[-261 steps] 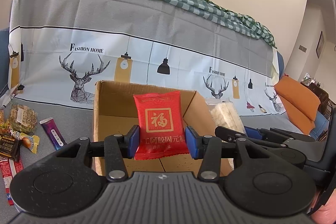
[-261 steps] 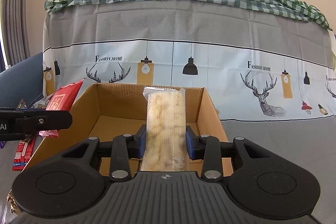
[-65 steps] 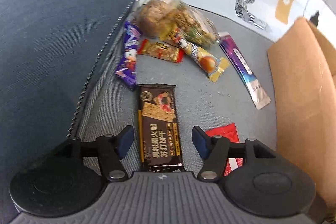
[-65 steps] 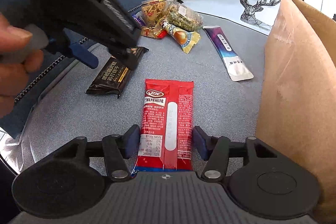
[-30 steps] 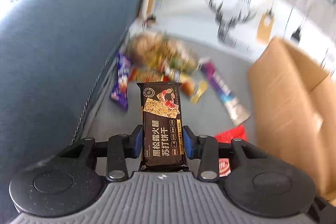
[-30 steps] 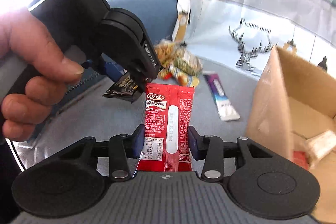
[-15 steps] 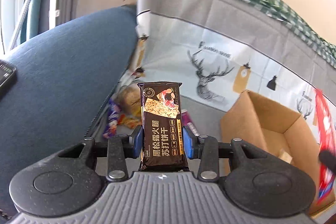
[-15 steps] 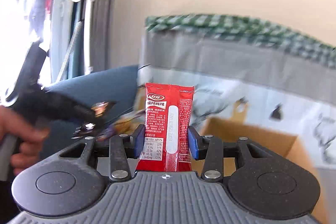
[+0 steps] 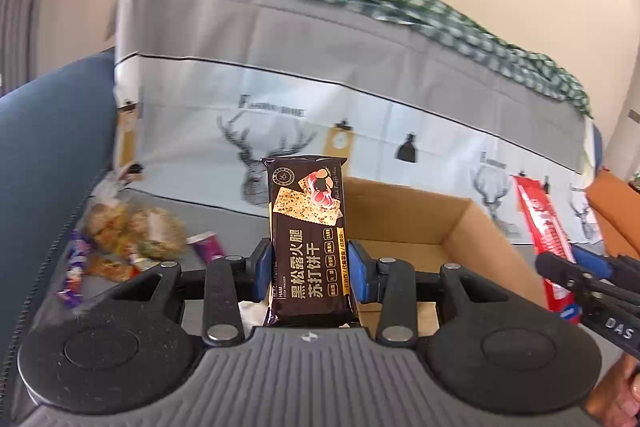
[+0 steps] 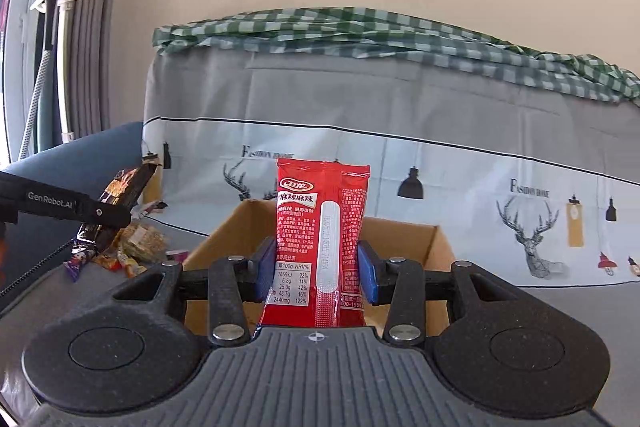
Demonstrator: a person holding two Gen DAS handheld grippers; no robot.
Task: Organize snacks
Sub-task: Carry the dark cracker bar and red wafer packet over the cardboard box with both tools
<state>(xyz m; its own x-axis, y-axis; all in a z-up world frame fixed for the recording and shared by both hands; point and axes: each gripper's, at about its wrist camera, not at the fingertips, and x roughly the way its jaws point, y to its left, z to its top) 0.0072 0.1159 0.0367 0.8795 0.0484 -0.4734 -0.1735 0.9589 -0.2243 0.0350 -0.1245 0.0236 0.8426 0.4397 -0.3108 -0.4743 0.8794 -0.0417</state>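
My left gripper is shut on a dark brown cracker packet and holds it upright in front of the open cardboard box. My right gripper is shut on a red snack packet, upright over the near edge of the box. In the left wrist view the red packet and the right gripper show at the right, beside the box. In the right wrist view the brown packet shows at the left, in the left gripper.
A pile of loose snacks lies on the grey sofa seat left of the box, also in the right wrist view. A deer-print cover drapes the backrest. A blue armrest is at the left, an orange cushion at the right.
Both grippers closed on their packets on the seat, lifted them and swung right to the box. Half a second ago the views were still turning; now both packets face the box.
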